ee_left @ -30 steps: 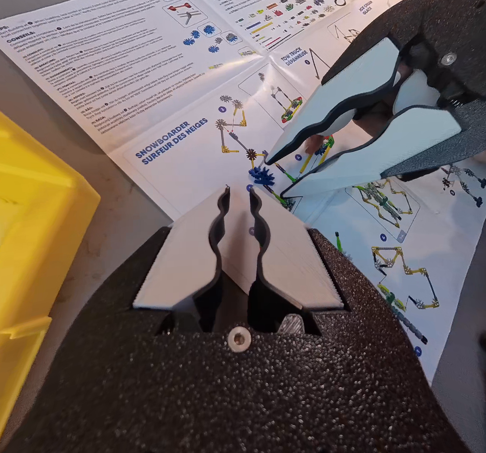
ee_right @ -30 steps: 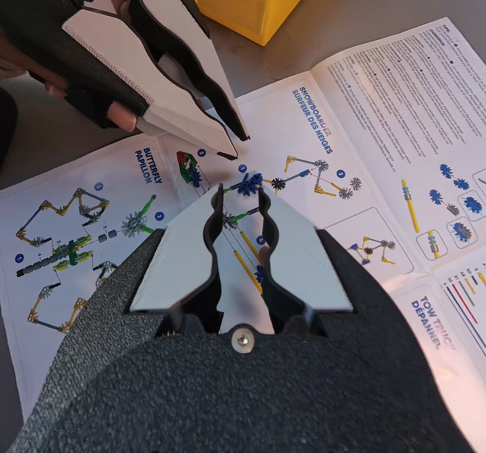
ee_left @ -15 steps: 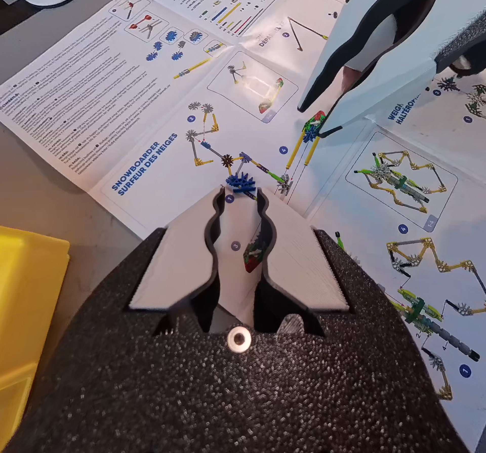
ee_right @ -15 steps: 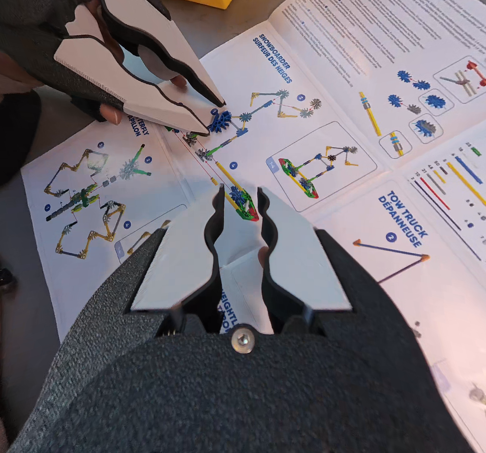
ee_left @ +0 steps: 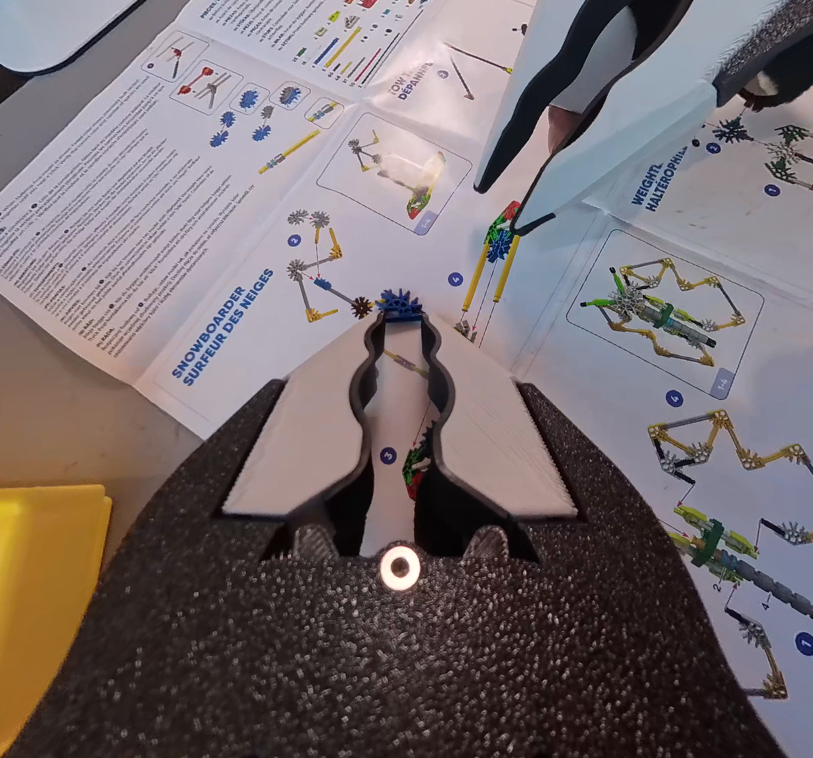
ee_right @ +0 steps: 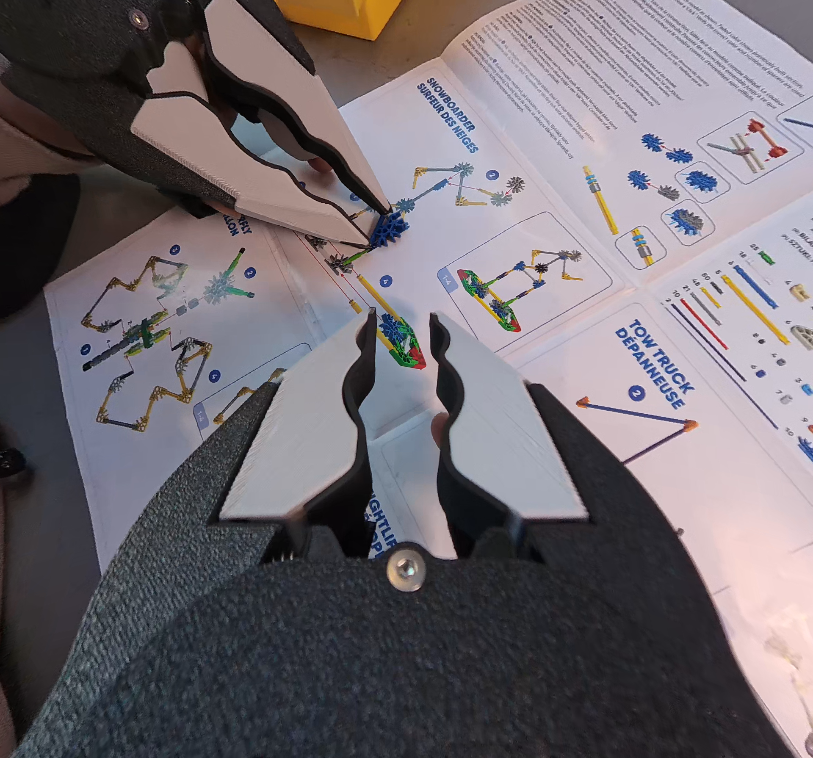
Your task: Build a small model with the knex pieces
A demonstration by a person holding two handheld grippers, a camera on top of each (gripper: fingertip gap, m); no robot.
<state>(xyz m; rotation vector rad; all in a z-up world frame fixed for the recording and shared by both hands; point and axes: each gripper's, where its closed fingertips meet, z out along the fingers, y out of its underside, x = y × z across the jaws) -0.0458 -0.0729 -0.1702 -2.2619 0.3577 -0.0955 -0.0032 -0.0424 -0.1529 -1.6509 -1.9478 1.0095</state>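
Left claw [ee_left: 401, 316] has closed in on blue connector [ee_right: 387, 230].

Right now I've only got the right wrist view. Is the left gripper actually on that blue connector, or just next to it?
Observer: On it. In the left wrist view the blue connector sits between the left gripper tips and spans the gap.
Operator: Anything deeper between the fingers?
Observer: No. Behind the connector only the printed instruction sheet shows through.
Operator: What's beyond the sheet on that side?
Observer: A pale flat object with a dark rim lies on the grey table, by the sheet's far corner.
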